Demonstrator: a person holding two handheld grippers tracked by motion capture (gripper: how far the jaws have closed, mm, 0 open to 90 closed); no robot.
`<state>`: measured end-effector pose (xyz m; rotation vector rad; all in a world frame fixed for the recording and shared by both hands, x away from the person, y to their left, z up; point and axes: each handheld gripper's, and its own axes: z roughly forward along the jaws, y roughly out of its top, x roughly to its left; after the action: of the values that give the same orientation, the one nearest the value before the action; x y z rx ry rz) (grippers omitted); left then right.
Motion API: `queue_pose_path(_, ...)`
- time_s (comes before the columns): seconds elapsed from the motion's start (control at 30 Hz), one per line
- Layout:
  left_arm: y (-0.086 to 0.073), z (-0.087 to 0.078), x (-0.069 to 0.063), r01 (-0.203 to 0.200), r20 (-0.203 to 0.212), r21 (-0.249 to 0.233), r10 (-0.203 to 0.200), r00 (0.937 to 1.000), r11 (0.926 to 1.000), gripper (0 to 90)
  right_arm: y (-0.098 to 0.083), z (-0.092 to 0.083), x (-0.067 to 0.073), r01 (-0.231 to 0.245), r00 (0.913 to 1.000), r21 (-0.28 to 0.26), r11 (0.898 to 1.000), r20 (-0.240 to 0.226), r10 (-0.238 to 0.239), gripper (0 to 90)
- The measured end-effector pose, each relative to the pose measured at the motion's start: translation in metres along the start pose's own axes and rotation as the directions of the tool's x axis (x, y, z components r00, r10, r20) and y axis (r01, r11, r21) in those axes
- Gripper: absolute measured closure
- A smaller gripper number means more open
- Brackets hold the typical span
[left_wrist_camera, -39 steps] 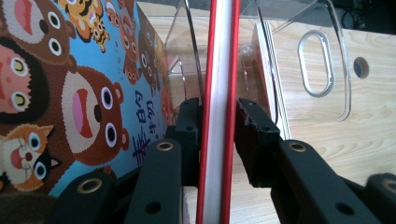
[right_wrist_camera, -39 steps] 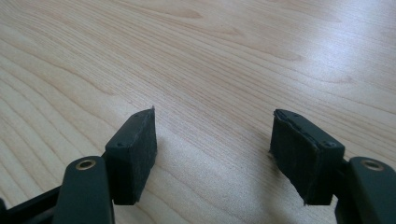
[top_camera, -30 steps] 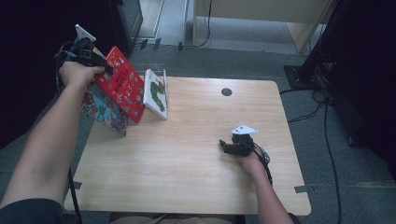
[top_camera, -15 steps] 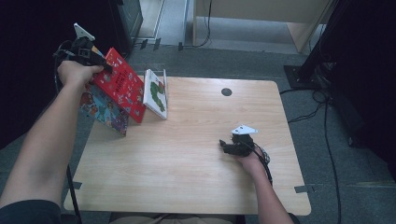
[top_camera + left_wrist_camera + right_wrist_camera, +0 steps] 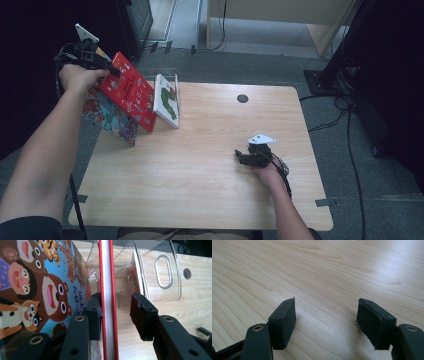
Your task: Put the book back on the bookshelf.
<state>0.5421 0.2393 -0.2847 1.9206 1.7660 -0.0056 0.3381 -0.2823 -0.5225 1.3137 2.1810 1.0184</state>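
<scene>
A red picture book [image 5: 127, 90] stands tilted at the table's far left, between a blue cartoon-animal book [image 5: 110, 120] and a white book [image 5: 166, 100] in a clear plastic stand [image 5: 163, 270]. My left gripper [image 5: 107, 67] reaches over the red book's top corner. In the left gripper view the red book's edge [image 5: 108, 290] runs between the jaws of my left gripper [image 5: 116, 312]. It lies against the left pad, with a gap to the right pad. These jaws have just been opening. My right gripper [image 5: 240, 156] rests open on the bare wood, with nothing between the jaws [image 5: 325, 320].
The wooden table [image 5: 200, 190] has a round cable hole [image 5: 242, 98] near its far edge. The blue book [image 5: 50, 285] overhangs the table's left edge. Cables lie on the grey floor [image 5: 350, 125] to the right.
</scene>
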Motion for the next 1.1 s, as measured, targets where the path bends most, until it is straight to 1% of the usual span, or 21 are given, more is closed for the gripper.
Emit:
queue_pose_path(0.2,0.000,-0.004,0.004,0.007,0.023,-0.005,-0.007,0.9997,1.0000,61.9,0.000,0.000,0.000,0.000,1.0000,0.000,1.000,0.001,0.000,31.6)
queue_pose_path(0.33,-0.001,-0.006,0.005,0.006,0.030,0.002,-0.006,0.9995,1.0000,61.7,0.000,0.000,0.000,0.004,1.0000,0.001,1.000,0.000,-0.004,31.6)
queue_pose_path(0.4,-0.001,-0.007,0.006,0.005,0.045,0.003,-0.005,0.9990,1.0000,61.3,0.000,0.000,0.000,0.003,1.0000,0.000,1.000,0.000,-0.003,31.6)
queue_pose_path(0.47,-0.002,-0.009,0.007,0.008,0.049,0.001,-0.008,0.9988,1.0000,60.8,0.000,0.000,0.000,0.003,1.0000,0.002,1.000,-0.001,-0.003,31.6)
queue_pose_path(0.57,-0.002,-0.012,0.009,0.008,0.062,-0.005,-0.008,0.9981,1.0000,60.1,0.000,0.000,0.000,0.004,1.0000,0.001,1.000,0.000,-0.004,31.6)
queue_pose_path(0.63,-0.003,-0.014,0.011,0.008,0.075,-0.001,-0.007,0.9972,1.0000,59.9,0.000,0.000,0.000,0.004,1.0000,0.001,1.000,0.000,-0.004,31.5)
queue_pose_path(0.73,-0.004,-0.019,0.013,0.016,0.083,-0.009,-0.016,0.9964,0.9998,59.6,0.000,0.000,0.000,0.005,1.0000,0.002,1.000,-0.001,-0.005,31.4)
queue_pose_path(1.1,-0.011,-0.033,0.011,-0.004,0.108,-0.025,0.007,0.9941,0.9997,57.7,0.000,0.000,0.000,0.006,1.0000,0.002,1.000,-0.001,-0.006,30.9)
